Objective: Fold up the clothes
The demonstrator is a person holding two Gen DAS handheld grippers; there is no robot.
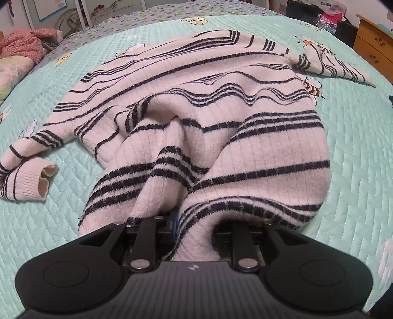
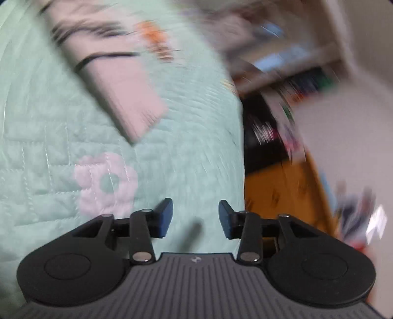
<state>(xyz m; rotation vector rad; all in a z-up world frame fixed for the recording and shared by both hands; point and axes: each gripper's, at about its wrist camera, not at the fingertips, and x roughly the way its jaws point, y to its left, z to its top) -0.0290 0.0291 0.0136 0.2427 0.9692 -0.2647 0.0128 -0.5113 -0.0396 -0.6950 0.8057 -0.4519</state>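
quilted bed (image 1: 61, 196), sweater (image 1: 196, 103) bunched in left tongs (image 1: 194, 235)

Black left gripper (image 1: 194, 220), ribbed grey housing, round side discs, silver screws, blue pads (image 2: 165, 216) on jaws

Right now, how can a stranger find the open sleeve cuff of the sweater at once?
Start from the mint quilted bedspread and the pink sweater with dark stripes spread on it. Follow its sleeve to the left edge of the left wrist view: the ribbed cuff lies there, its round opening showing, unlike the flat sleeve at the far right.

"SWEET WEDDING" (faint) on headboard (image 1: 110, 9)
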